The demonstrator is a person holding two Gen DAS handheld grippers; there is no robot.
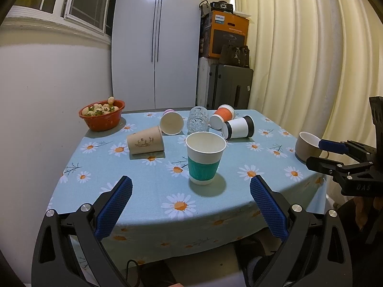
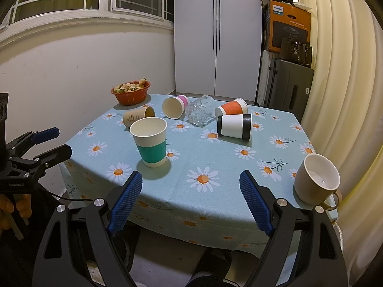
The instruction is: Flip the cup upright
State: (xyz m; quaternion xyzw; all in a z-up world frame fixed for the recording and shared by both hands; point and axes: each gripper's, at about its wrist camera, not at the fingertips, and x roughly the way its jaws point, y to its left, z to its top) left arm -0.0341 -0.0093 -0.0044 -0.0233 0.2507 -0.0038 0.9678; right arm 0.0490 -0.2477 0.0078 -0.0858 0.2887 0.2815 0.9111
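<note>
Left wrist view: both the left hand-held gripper (image 1: 190, 192) and the right hand-held gripper (image 2: 190, 186) gape empty; teal-sleeved cup (image 1: 205, 157) stands upright; next, pinch the black-banded cup (image 2: 235, 126) across its sidewall, then rotate.

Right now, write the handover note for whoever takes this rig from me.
Left gripper: open, empty, short of the near table edge.
Right gripper: open, empty, likewise.
Upright: teal-banded paper cup near the front, beige mug at the right edge.
On their sides at the back: brown paper cup, pink cup, cut-glass tumbler, orange cup, black-and-white cup.
Left to do: stand those five up.
Red bowl of fruit sits far left.
</note>
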